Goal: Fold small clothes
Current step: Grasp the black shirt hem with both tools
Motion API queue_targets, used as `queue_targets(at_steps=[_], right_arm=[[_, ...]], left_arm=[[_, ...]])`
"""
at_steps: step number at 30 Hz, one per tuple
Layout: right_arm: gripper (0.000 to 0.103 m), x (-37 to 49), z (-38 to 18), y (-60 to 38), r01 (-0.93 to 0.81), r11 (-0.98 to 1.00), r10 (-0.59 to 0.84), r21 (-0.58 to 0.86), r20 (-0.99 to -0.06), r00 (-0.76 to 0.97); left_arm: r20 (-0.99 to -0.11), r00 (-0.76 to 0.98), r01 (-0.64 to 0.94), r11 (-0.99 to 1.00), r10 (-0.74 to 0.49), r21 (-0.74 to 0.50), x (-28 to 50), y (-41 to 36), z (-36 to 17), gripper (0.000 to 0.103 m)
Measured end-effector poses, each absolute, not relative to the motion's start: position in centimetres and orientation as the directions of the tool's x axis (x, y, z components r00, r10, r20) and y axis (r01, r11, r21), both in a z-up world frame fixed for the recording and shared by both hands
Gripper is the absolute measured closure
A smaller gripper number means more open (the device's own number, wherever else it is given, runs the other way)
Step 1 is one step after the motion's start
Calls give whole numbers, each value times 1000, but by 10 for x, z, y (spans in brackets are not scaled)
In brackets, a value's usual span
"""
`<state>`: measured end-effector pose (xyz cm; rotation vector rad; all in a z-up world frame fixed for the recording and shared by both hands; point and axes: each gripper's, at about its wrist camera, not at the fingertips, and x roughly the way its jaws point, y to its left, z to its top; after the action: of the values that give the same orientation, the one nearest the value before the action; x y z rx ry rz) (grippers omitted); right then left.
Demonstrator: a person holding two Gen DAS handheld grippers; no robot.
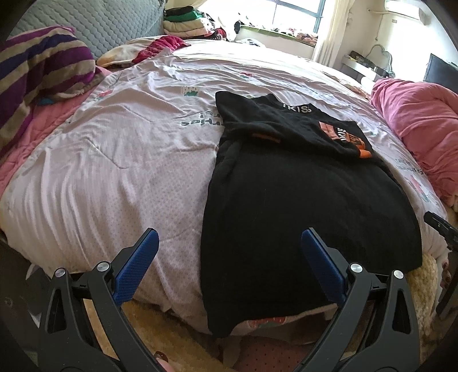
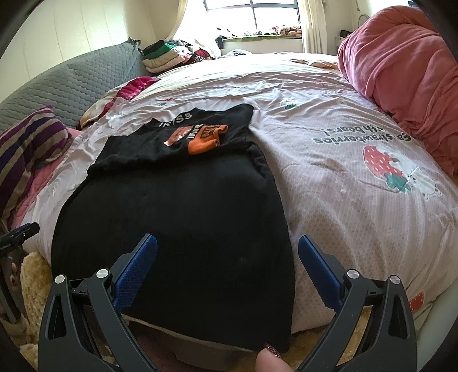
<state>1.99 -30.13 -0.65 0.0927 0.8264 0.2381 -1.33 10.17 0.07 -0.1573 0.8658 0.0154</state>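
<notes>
Black shirt (image 1: pixel 300 200) lies flat on the bed, with its bottom edge hanging a little over the near side of the mattress. Its top part is folded in, so one sleeve lies across the chest and shows an orange and white patch (image 2: pixel 197 137). White letters (image 2: pixel 176 119) run along the neck of the shirt. Under the shirt is a pale pink quilt (image 1: pixel 128 160) with little dots, green words and a big strawberry picture (image 2: pixel 383 166) on it. Both tongs hang over the near edge of the bed and hold nothing. Left gripper (image 1: pixel 227 251) is wide open, with one blue pad (image 1: pixel 137 263) over the bare quilt and the other pad over the shirt's left edge. Right gripper (image 2: pixel 227 257) is wide open too, with one pad over the shirt and the other over the quilt just beside the shirt's right edge. A fingertip (image 2: pixel 269 362) with sparkly polish peeks in at the bottom of the right view. A rolled pink blanket (image 2: pixel 400 74) sits on the right side of the bed. A striped purple blanket (image 1: pixel 40 74) is bunched up on the left side. A grey padded headboard (image 2: pixel 71 77) stands behind it. Folded clothes (image 2: pixel 166 55) are stacked far back near the bright window (image 2: pixel 252 14).
</notes>
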Motion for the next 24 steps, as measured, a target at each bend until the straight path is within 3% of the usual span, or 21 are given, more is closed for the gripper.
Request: queue_targets(at_steps=[2,4,12,24], right_arm=[[5,18,-8,-300,-175,969,245,172,-720,649],[5,16,-11,-300,-179,969,247,171,-723,645],[5,10,-21,-297,-184,970,242,161,-738,630],[5,1,-36,-310,-160,969,246,187,-757,606]], left_arm=[[-760,646,-74,986,-64,-146,-17,104,-1,17],[-758,644,-71,980,-98,-187,-22,108,-3,32],[-780,601,-63,962,-175,-265,-33,116,-23,76],[-824,533,-91,954,-194,-284,-35,118,-57,78]])
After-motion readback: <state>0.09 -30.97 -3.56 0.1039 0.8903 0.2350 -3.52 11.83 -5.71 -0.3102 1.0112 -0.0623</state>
